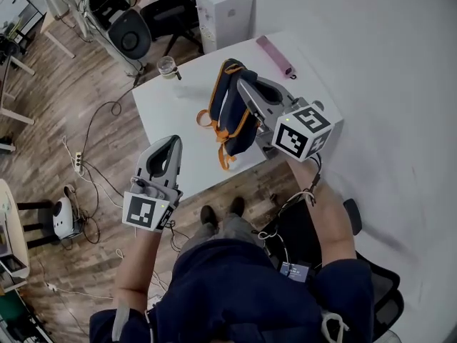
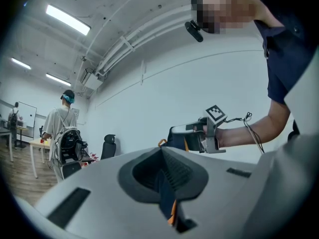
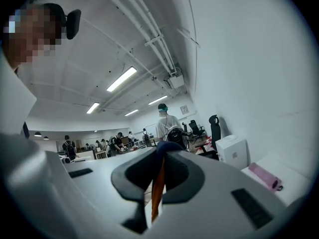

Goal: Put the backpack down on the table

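Observation:
A navy backpack with orange trim hangs over the near right part of the white table. My right gripper is shut on its top strap. In the right gripper view the orange strap runs down between the closed jaws of the right gripper. I cannot tell whether the bag's bottom touches the table. My left gripper is over the table's front edge, left of the bag and apart from it, shut and holding nothing. From the left gripper the backpack shows beside the right hand.
On the table's far side lie a pink rolled item and a small cup. A white box-shaped appliance and office chairs stand behind the table. Cables trail on the wooden floor at left. People work in the background.

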Demonstrator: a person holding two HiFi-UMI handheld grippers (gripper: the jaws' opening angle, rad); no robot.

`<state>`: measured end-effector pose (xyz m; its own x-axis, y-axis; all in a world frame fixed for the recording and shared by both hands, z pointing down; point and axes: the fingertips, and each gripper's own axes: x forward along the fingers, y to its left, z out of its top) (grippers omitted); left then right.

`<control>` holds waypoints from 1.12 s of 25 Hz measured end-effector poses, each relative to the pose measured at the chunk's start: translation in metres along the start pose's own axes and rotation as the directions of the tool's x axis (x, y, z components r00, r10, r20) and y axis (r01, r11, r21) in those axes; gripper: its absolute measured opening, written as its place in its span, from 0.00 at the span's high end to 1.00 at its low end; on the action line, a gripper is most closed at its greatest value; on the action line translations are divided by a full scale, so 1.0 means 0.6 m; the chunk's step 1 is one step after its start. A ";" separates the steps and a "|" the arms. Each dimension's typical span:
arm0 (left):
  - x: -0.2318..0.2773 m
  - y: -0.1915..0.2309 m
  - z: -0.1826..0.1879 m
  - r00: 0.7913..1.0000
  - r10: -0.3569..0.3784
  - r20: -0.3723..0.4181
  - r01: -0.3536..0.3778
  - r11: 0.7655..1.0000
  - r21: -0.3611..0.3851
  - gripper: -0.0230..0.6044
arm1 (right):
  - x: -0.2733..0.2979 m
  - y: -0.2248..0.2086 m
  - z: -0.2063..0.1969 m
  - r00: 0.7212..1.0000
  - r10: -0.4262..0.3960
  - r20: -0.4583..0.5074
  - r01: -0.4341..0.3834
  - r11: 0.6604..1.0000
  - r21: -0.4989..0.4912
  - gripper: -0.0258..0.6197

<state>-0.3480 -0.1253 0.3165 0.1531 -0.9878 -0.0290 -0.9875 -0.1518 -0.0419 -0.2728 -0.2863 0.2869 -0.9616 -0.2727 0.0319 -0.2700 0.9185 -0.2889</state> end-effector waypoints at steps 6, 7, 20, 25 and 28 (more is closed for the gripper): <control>0.010 0.005 -0.007 1.000 0.019 -0.017 -0.019 1.000 -0.004 0.96 | 0.008 -0.028 -0.001 0.999 -0.032 0.006 0.032 0.996 -0.082 0.94; 0.011 0.006 -0.008 1.000 0.021 -0.018 -0.021 1.000 -0.006 0.96 | 0.006 -0.034 -0.001 0.999 -0.045 0.006 0.045 0.994 -0.103 0.94; 0.037 0.012 -0.048 0.997 0.006 -0.072 -0.006 1.000 0.002 0.96 | -0.049 -0.178 -0.043 0.965 -0.262 -0.016 0.254 0.947 -0.195 0.94; 0.057 -0.002 -0.053 0.996 -0.007 -0.092 0.006 1.000 -0.006 0.96 | -0.081 -0.250 -0.067 0.932 -0.361 -0.030 0.349 0.918 -0.187 0.94; 0.064 -0.005 -0.063 0.995 -0.014 -0.104 0.015 1.000 0.005 0.96 | -0.097 -0.279 -0.077 0.916 -0.398 -0.039 0.384 0.902 -0.196 0.94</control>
<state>-0.3406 -0.1640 0.3533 0.1622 -0.9839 0.0753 -0.9850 -0.1660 -0.0471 -0.1741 -0.4112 0.3777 -0.7755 -0.6045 0.1821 -0.6224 0.7803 -0.0607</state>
